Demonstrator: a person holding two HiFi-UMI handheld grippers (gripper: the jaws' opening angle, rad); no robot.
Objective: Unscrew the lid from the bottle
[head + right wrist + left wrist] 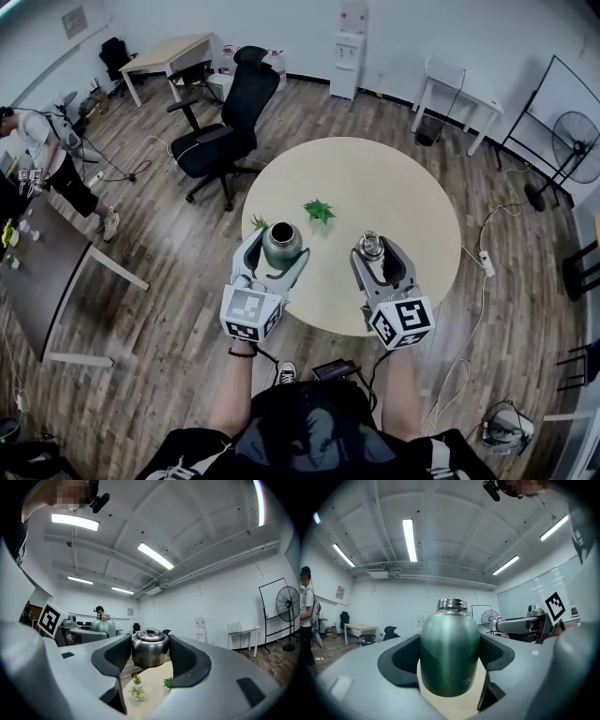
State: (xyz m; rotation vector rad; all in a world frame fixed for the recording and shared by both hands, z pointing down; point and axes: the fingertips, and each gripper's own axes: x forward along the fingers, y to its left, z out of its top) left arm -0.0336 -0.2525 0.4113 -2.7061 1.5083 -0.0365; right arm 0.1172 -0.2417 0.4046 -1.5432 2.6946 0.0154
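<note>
A dark green metal bottle (282, 242) (450, 660) stands upright between the pads of my left gripper (278, 251) (451, 667), which is shut on its body. Its steel threaded neck (451, 604) is bare, with no lid on it. The steel lid (371, 247) (149, 651) is apart from the bottle, to its right, and my right gripper (377, 255) (150, 656) is shut on its sides. Both grippers point level over the near part of the round table (394, 169). In the right gripper view the bottle (103, 625) shows at the left, at about the lid's height.
Two small green plants (319, 211) (258, 222) lie on the beige table; they also show below the lid (137, 686). A black office chair (225, 122) stands beyond the table's left. A person (47, 155) stands at far left by a dark desk. A fan (574, 145) stands at right.
</note>
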